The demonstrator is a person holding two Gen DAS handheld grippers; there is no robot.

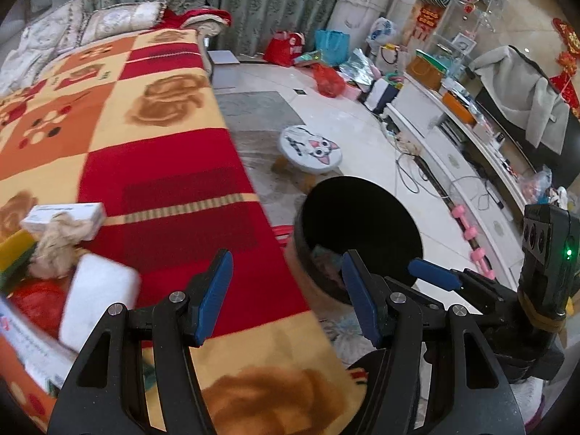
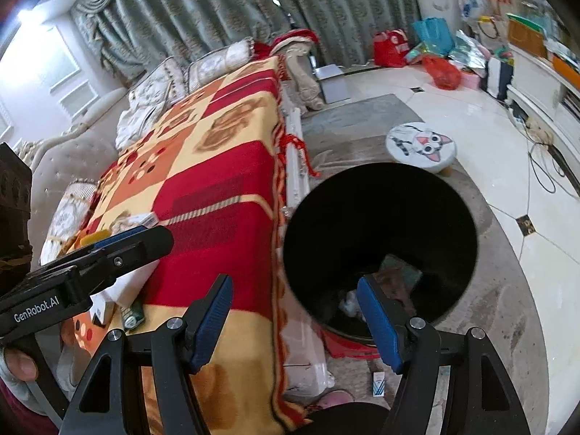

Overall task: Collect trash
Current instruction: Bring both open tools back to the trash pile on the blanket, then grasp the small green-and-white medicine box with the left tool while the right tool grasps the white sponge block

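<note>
Living room, cluttered. A table covered by a checked blanket (image 1: 170,166) in red, orange and yellow runs along the left of both views; a pale tufted sofa (image 2: 65,145) with patterned cushions sits behind it, grey-green curtains (image 2: 203,18) beyond.

Trash lies grouped at the near left end of the blanket: a small white carton (image 1: 67,217), a crumpled beige wad (image 1: 59,244) touching it, a white rectangular pack (image 1: 98,299) just beside, something red (image 1: 38,302) under the pack's left edge, and a yellow piece (image 1: 14,250) at the frame edge. All blurred; labels unreadable.

Black round bin (image 2: 380,243) stands on the floor just off the table's right edge, mouth open, with some paper scraps (image 2: 349,302) visible at the bottom.

Left gripper (image 1: 286,301): fingers wide apart, nothing between them, held over the table edge with the bin ahead. Right gripper (image 2: 293,326): fingers likewise wide and empty, the right finger overlapping the bin's mouth.

Floor is pale tile with a grey rug (image 2: 362,112). A low round stool with a cartoon cat face (image 2: 422,146) stands beyond the bin. Bags and boxes pile by the far wall; a white media unit (image 1: 467,152) curves along the right, cables trailing on the tile.
</note>
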